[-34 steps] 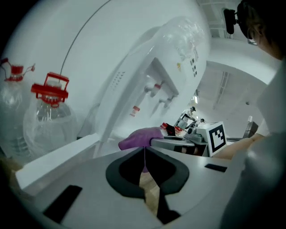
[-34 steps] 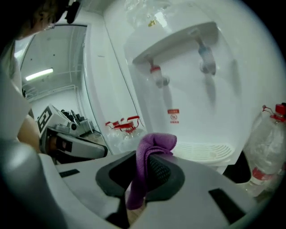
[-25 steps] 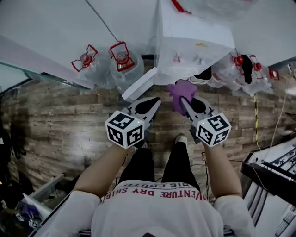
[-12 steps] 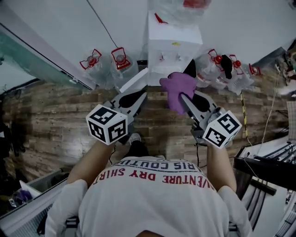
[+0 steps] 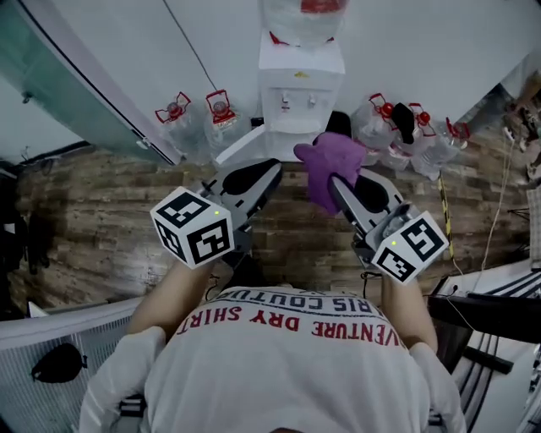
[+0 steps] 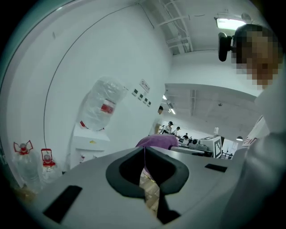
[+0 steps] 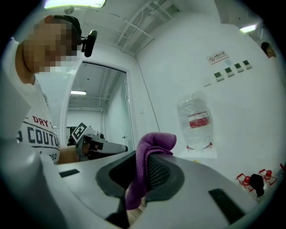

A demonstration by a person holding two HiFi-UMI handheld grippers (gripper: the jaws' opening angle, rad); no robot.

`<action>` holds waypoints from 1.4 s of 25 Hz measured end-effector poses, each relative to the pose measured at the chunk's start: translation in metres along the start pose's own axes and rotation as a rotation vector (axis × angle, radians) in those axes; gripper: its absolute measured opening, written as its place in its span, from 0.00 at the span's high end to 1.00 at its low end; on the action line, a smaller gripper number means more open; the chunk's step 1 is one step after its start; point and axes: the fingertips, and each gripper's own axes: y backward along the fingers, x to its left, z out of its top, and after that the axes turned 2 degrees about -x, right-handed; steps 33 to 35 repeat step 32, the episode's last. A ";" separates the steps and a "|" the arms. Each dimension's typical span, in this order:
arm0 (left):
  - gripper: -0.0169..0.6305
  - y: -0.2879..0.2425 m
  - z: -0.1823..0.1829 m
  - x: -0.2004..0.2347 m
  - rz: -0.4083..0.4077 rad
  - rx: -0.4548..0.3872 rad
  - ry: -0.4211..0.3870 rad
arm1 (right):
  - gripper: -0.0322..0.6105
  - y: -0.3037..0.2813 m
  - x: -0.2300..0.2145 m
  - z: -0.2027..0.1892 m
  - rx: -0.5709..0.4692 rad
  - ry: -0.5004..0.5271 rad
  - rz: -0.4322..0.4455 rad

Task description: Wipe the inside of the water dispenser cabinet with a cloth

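Note:
The white water dispenser [image 5: 300, 84] stands against the wall with a bottle [image 5: 303, 17] on top. Its lower cabinet door [image 5: 239, 146] hangs open to the left, and the dark opening [image 5: 339, 124] shows beside it. My right gripper [image 5: 336, 181] is shut on a purple cloth [image 5: 330, 162], held up in front of the cabinet. In the right gripper view the purple cloth [image 7: 149, 154] drapes between the jaws. My left gripper [image 5: 272, 169] is shut and holds nothing; its jaws [image 6: 144, 151] meet in the left gripper view, where the dispenser [image 6: 90, 143] lies ahead.
Empty water bottles with red handles stand on both sides of the dispenser, two at the left [image 5: 196, 118] and several at the right [image 5: 406, 127]. A glass partition [image 5: 59, 84] runs along the left. Cables [image 5: 444, 228] and a metal rack [image 5: 499, 313] lie on the wooden floor at the right.
The dispenser has shrunk and moved up in the head view, so the person has drawn back from it. Both grippers stayed shut, the right one still on the purple cloth.

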 end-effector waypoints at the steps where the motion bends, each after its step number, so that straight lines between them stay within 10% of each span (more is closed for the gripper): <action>1: 0.93 0.002 -0.003 -0.010 0.005 0.001 -0.018 | 0.86 0.009 0.004 0.002 -0.012 0.007 -0.001; 11: 0.93 0.021 -0.001 -0.058 0.061 -0.001 -0.129 | 0.86 0.053 0.019 0.017 -0.066 0.008 -0.036; 35: 0.93 0.014 0.009 -0.066 0.045 0.011 -0.119 | 0.86 0.065 0.016 0.028 -0.068 0.005 -0.061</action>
